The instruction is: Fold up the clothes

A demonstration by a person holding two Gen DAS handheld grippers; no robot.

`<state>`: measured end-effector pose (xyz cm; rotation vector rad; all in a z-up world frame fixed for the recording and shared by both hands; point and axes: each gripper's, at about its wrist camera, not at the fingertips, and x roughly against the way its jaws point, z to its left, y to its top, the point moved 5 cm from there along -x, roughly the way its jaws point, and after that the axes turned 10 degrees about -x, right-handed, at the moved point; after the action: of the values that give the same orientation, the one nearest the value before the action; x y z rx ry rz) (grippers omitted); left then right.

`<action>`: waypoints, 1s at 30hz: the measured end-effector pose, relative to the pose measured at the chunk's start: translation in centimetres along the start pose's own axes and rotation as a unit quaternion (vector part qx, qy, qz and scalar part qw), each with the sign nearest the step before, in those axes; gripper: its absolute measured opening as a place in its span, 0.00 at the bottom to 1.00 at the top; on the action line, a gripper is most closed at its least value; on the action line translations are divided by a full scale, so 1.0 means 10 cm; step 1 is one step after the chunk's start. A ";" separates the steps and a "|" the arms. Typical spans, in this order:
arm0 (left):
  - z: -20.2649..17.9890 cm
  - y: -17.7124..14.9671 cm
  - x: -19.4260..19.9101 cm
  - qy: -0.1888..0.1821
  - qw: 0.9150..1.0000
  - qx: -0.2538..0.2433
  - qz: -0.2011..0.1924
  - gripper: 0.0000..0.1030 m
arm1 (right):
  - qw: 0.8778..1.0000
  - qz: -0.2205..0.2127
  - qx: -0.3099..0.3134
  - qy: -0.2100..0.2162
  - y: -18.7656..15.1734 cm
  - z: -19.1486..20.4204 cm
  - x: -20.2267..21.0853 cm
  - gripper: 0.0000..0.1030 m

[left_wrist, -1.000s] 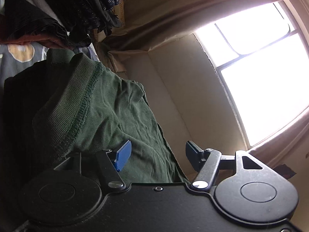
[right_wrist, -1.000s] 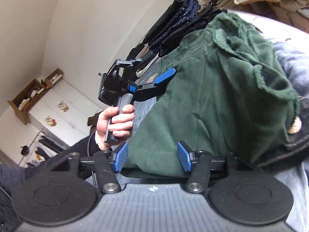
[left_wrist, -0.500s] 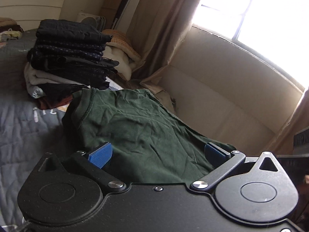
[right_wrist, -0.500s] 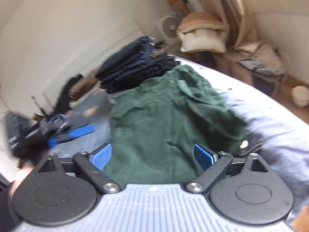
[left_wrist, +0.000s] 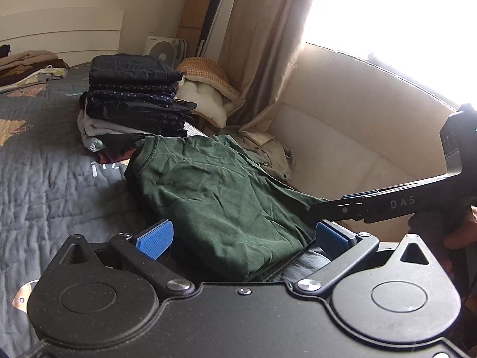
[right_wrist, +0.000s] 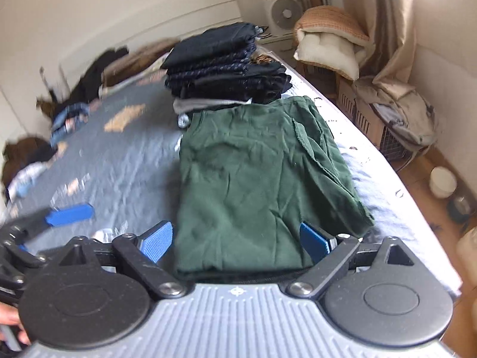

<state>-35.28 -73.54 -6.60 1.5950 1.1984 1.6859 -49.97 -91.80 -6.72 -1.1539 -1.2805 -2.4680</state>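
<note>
Blue pads of the left gripper (left_wrist: 243, 237) and right gripper (right_wrist: 237, 241) stand wide apart, gripping nothing; just beyond them the folded green T-shirt (right_wrist: 253, 185) lies flat on the grey quilt (right_wrist: 125, 161), perhaps touching the stack of dark folded clothes (right_wrist: 226, 65) behind it

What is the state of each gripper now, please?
Left gripper: open, holding nothing.
Right gripper: open, holding nothing; the green shirt lies folded on the bed.
</note>
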 end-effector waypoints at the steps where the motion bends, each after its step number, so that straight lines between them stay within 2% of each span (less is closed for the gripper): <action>1: -0.04 -0.01 0.03 0.008 1.000 0.000 -0.003 1.00 | 1.000 -0.003 0.009 0.000 -0.02 0.01 0.05 0.90; 7: -0.20 -0.10 0.22 0.045 0.998 0.043 -0.015 1.00 | 0.999 -0.011 0.047 -0.022 -0.14 0.01 0.29 0.90; 12: -0.41 -0.13 0.41 0.060 0.998 0.027 -0.020 1.00 | 0.999 -0.011 0.048 -0.022 -0.21 -0.01 0.48 0.90; 15: -0.50 -0.13 0.52 0.064 0.997 0.027 -0.028 1.00 | 0.999 -0.012 0.051 -0.005 -0.25 0.02 0.57 0.90; 19: -0.56 -0.18 0.57 0.074 0.996 0.026 -0.035 1.00 | 0.997 -0.010 0.077 -0.009 -0.31 0.09 0.59 0.90; 24: -0.57 -0.22 0.51 0.059 0.996 0.045 -0.046 1.00 | 0.997 -0.009 0.080 0.008 -0.33 0.03 0.61 0.90; 30: -0.59 -0.15 0.23 0.067 0.996 0.047 -0.030 1.00 | 0.996 0.007 0.088 0.018 -0.31 -0.14 0.48 0.90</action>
<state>-41.61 -72.34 -6.25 1.5038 1.3959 1.7444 -55.47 -89.82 -5.97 -1.0655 -1.4424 -2.3002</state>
